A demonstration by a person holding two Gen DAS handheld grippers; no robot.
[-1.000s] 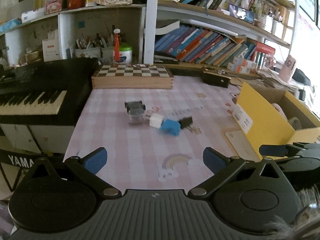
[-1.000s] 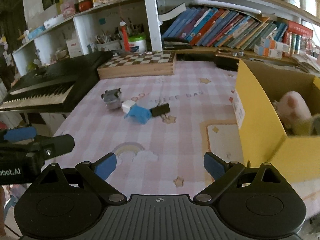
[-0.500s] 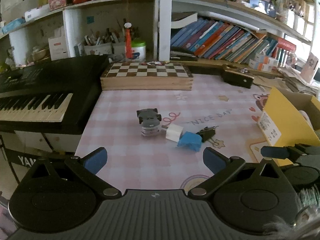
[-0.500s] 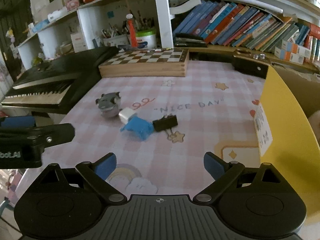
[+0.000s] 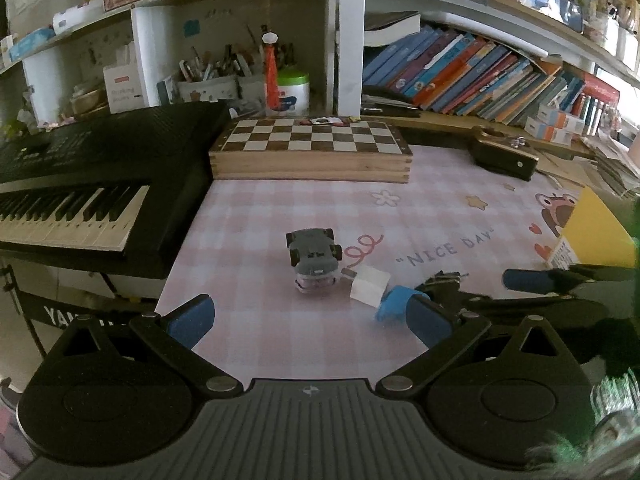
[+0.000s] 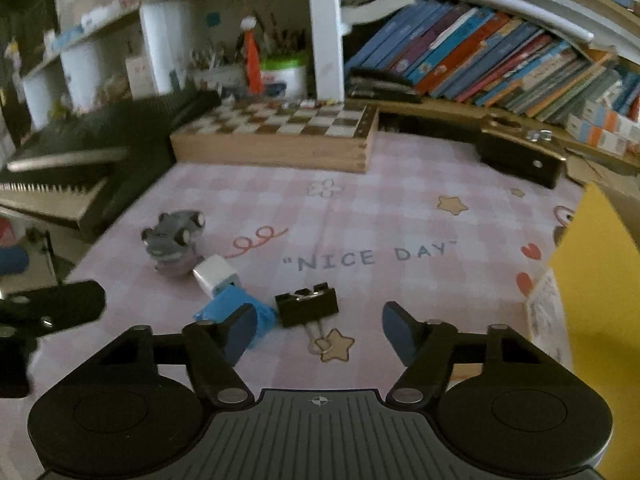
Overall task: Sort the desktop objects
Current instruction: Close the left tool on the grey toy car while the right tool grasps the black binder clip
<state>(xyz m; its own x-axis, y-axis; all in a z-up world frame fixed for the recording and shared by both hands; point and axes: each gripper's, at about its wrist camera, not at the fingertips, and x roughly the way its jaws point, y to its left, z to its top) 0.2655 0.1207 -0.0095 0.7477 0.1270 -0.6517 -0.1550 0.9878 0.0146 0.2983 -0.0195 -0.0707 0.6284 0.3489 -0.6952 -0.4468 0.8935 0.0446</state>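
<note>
While jaws close, one toy car point(image 6: 173, 236), one white cube point(image 6: 214, 274), one binder clip point(image 6: 307, 304)

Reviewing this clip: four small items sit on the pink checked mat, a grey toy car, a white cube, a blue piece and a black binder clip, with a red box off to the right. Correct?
Not quite: the box at the right is yellow, not red, as the right wrist view shows. The rest holds: the grey toy car, white cube, blue piece and black binder clip sit on the pink checked mat.
</note>
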